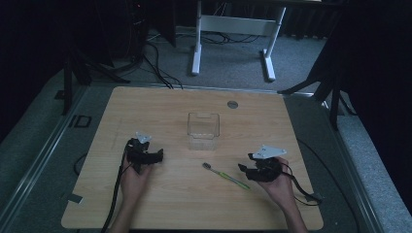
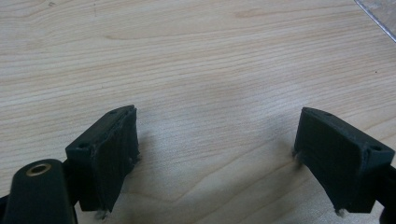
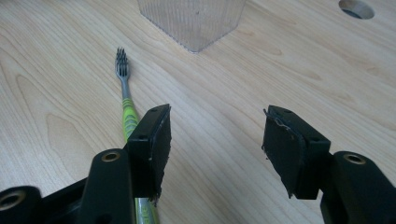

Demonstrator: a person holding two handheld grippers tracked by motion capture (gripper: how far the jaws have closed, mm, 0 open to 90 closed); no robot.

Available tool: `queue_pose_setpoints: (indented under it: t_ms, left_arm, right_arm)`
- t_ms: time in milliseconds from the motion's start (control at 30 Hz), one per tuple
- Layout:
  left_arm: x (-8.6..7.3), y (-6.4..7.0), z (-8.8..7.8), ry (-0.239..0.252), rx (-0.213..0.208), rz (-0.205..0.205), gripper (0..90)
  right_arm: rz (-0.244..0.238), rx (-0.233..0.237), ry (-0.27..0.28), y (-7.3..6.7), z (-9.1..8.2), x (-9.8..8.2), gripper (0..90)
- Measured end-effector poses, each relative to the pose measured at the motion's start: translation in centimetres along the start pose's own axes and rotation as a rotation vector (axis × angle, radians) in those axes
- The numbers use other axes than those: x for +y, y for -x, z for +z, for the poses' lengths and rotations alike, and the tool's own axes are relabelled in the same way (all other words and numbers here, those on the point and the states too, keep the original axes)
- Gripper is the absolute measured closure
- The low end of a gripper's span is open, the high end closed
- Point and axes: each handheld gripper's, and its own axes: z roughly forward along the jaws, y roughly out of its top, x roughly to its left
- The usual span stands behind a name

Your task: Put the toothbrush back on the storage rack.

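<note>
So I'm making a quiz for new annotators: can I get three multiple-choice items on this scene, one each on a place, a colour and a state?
1. Where does the toothbrush lie?
A. inside the clear box
B. on the table between the two hands
C. on the floor

2. What colour is its handle?
A. green
B. red
C. blue

3. How is the right claw?
A. shut on the toothbrush
B. shut on nothing
C. open, nothing between its jaws

Answers: 1 B, flat on the table, nearer than the clear box. 2 A, green behind a grey neck. 3 C, bare wood shows between the jaws; the toothbrush runs beside one jaw.
</note>
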Motion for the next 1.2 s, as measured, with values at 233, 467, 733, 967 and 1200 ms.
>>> queue_pose_setpoints:
  t_ms: [233, 467, 733, 967, 1200]
  left_arm:
    - [0.0, 0.0, 0.0, 0.0, 0.0, 0.0, 14.0]
    - [0.0, 0.0, 0.0, 0.0, 0.0, 0.001, 14.1]
    - [0.0, 0.0, 0.0, 0.0, 0.001, 0.001, 14.0]
    - [0.0, 0.0, 0.0, 0.0, 0.0, 0.001, 14.0]
    - [0.0, 0.0, 0.0, 0.0, 0.0, 0.001, 14.0]
  right_arm:
    - [-0.024, -0.001, -0.007, -0.3, -0.4, 0.6, 41.1]
    - [-0.039, 0.007, -0.015, -0.4, -0.5, 1.1, 41.3]
    - [-0.034, 0.036, -0.013, -0.4, -0.8, 1.3, 42.4]
    - [-0.03, 0.042, -0.018, -0.3, -1.1, 1.5, 43.7]
    - [-0.047, 0.043, -0.029, -0.4, -1.2, 1.9, 44.6]
